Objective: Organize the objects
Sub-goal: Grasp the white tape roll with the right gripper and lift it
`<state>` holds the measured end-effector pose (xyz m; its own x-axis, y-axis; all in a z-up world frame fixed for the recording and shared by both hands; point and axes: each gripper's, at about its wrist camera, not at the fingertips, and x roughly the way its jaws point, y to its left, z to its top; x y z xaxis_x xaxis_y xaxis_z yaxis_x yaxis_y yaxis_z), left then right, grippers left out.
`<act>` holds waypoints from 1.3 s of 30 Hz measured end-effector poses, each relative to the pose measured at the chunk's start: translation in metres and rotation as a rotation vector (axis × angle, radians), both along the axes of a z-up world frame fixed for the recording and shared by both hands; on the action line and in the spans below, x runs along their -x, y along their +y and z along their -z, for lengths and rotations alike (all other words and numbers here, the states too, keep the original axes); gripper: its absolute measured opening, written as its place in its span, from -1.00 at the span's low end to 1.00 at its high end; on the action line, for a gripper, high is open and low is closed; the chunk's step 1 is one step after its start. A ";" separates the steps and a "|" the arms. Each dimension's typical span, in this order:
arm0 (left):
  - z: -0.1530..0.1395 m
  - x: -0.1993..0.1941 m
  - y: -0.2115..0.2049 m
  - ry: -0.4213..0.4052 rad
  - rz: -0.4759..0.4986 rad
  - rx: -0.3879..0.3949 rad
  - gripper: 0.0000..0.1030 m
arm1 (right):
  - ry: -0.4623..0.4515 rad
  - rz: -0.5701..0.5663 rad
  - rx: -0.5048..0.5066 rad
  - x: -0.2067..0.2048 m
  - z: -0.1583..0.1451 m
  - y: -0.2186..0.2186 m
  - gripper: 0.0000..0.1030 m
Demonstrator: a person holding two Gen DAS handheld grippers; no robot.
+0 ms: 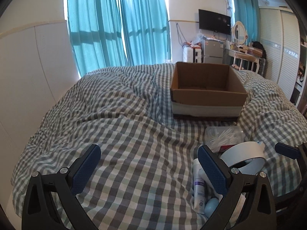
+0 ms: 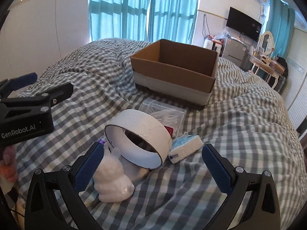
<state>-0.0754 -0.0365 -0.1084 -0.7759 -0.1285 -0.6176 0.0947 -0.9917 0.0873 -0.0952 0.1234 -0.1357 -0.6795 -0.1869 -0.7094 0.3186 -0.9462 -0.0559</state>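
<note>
Nothing packed yet: cardboard box (image 2: 173,71) empty on bed (image 2: 239,134); tape roll (image 2: 140,140), white figurine (image 2: 112,180), tissue pack (image 2: 187,148) lying before it. Left gripper (image 1: 148,172) and right gripper (image 2: 151,169) both spread apart, holding nothing.

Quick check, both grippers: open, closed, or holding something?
Left gripper: open, holding nothing.
Right gripper: open, holding nothing; white rabbit figurine beside its left finger.

- We see teal curtains (image 1: 119,25) w/ daylight behind, white walls.
- Bed (image 1: 115,115) w/ gray-white check duvet.
- Wall TV (image 1: 214,22), small fridge (image 1: 213,50), white vanity w/ oval mirror (image 1: 239,33), wardrobe (image 1: 280,44) at right.
</note>
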 end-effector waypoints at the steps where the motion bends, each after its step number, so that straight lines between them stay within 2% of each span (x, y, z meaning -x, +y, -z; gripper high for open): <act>1: 0.003 0.003 -0.003 -0.014 -0.012 -0.006 1.00 | -0.009 0.002 0.013 0.005 0.002 -0.002 0.99; 7: 0.015 0.016 -0.015 -0.051 -0.058 -0.025 1.00 | -0.042 0.028 0.073 0.021 0.002 -0.017 0.99; 9: 0.017 0.018 -0.021 -0.059 -0.070 -0.046 1.00 | -0.049 0.051 0.060 0.026 0.004 -0.023 0.99; 10: 0.019 0.019 -0.024 -0.065 -0.073 -0.057 1.00 | -0.057 0.064 0.050 0.028 0.006 -0.027 0.92; 11: 0.020 0.020 -0.026 -0.072 -0.074 -0.067 1.00 | -0.066 0.073 0.041 0.031 0.009 -0.028 0.70; 14: 0.022 0.022 -0.030 -0.091 -0.066 -0.090 1.00 | -0.072 0.090 0.057 0.034 0.012 -0.022 0.67; 16: 0.023 0.023 -0.029 -0.103 -0.060 -0.091 1.00 | -0.053 0.087 0.094 0.030 0.005 -0.014 0.67; 20: 0.023 0.027 -0.023 -0.107 -0.038 -0.095 1.00 | 0.038 0.092 0.101 0.024 -0.023 0.003 0.67; 24: 0.019 0.039 -0.009 -0.110 0.005 -0.099 1.00 | 0.096 0.132 0.084 0.029 -0.048 0.026 0.67; 30: 0.015 0.067 0.022 -0.125 0.069 -0.094 1.00 | 0.123 0.179 0.019 0.057 -0.065 0.056 0.67; 34: 0.018 0.086 0.050 -0.162 0.141 -0.120 1.00 | 0.120 0.208 0.017 0.075 -0.065 0.078 0.67; 39: 0.030 0.104 0.092 -0.217 0.255 -0.113 1.00 | 0.098 0.212 0.010 0.091 -0.056 0.098 0.67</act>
